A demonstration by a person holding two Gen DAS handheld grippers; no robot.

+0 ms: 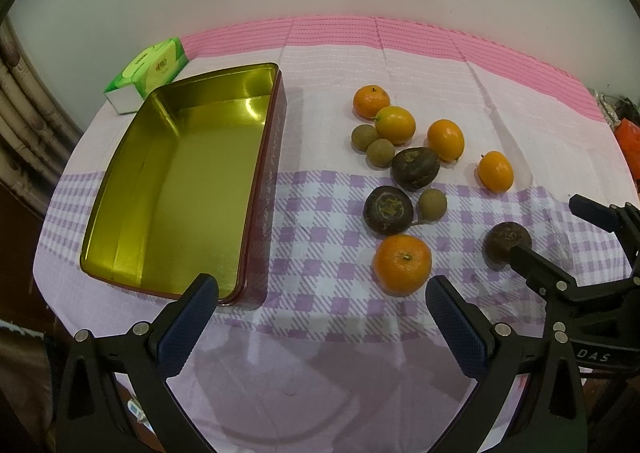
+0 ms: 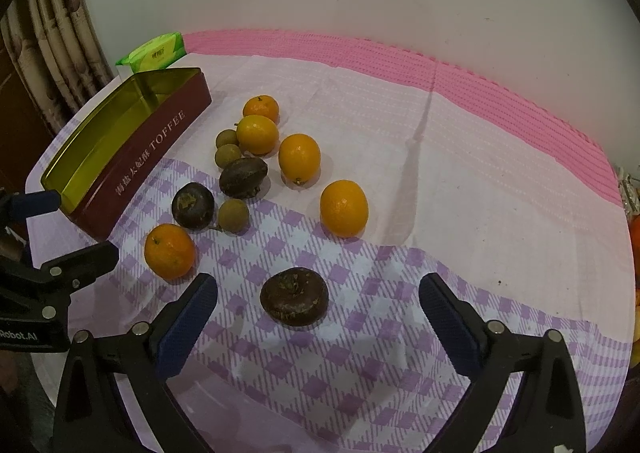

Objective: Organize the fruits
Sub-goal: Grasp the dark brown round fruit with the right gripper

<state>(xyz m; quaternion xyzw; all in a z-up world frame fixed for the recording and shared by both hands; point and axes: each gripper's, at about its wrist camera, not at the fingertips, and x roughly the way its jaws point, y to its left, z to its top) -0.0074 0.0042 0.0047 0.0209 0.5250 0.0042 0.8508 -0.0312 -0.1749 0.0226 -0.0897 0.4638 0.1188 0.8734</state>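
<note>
Now the dark brown round fruit [image 2: 294, 296] lies on the checked cloth of the counter [image 2: 360, 353], between the spread fingers of the right hand-held gripper [image 2: 318, 289], untouched. Left hand-held gripper [image 1: 322, 291] also open, near the gold-lined tin box [image 1: 176, 189].

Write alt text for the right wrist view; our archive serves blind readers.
The open right gripper hovers over a dark brown round fruit on a purple-checked tablecloth. Beyond it lie five orange citrus fruits, more dark and small tan fruits, and an empty maroon toffee tin.
</note>
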